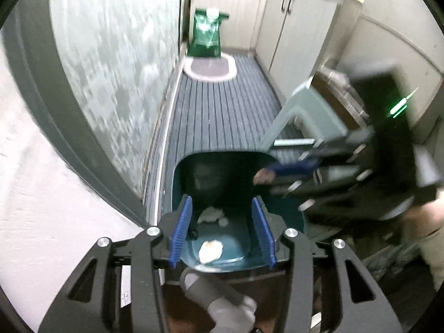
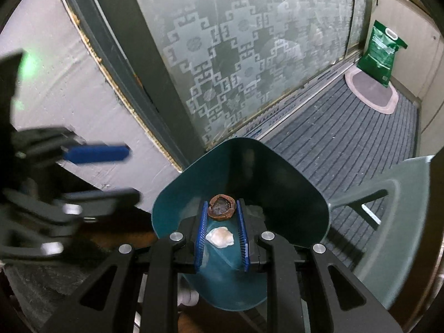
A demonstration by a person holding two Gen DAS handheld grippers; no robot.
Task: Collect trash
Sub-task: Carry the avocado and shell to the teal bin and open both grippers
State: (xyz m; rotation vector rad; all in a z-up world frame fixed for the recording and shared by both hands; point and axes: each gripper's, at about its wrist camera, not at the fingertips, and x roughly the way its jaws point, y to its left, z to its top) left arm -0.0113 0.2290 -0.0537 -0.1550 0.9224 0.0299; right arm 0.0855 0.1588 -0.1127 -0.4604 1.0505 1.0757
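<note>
A teal trash bin (image 2: 288, 194) stands open on the floor, also in the left wrist view (image 1: 183, 174). White crumpled scraps (image 1: 211, 251) lie inside it; one also shows in the right wrist view (image 2: 220, 237). My right gripper (image 2: 222, 208) is shut on a brown walnut shell (image 2: 222, 206) and holds it over the bin's opening. It appears blurred in the left wrist view (image 1: 266, 173). My left gripper (image 1: 222, 208) is open and empty above the bin; it appears blurred in the right wrist view (image 2: 125, 172).
The bin's grey-green lid (image 1: 305, 116) stands raised at the right, also in the right wrist view (image 2: 388, 222). A frosted patterned glass door (image 2: 249, 55) runs along the left. A striped grey mat (image 1: 222, 119), a green bag (image 1: 206, 34) and cream cabinets (image 1: 294, 27) lie beyond.
</note>
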